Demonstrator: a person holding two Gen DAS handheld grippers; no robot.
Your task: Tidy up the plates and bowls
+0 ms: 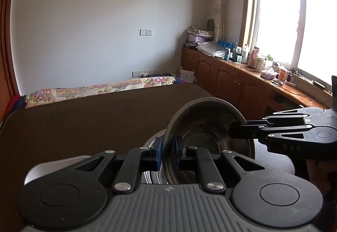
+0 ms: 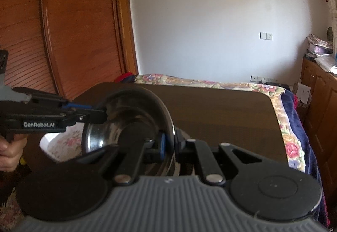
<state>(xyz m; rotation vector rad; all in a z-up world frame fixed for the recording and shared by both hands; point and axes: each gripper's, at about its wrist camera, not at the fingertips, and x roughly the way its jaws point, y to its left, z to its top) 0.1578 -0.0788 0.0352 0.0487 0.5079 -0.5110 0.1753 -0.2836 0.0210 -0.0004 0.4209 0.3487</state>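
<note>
A steel bowl is held tilted on its edge just above the dark table. My left gripper is shut on its near rim, one blue pad on each side of the wall. From the right, my right gripper is shut on the opposite rim. In the right wrist view the same bowl is pinched at its rim by my right gripper, and my left gripper bites the far rim. Another shiny steel dish lies on the table under the bowl, mostly hidden.
A person's hand holds the left gripper's handle. A bed with a floral cover borders the table at its far and right edges. A wooden cabinet crowded with bottles runs under the window, and a wooden wardrobe stands at the left.
</note>
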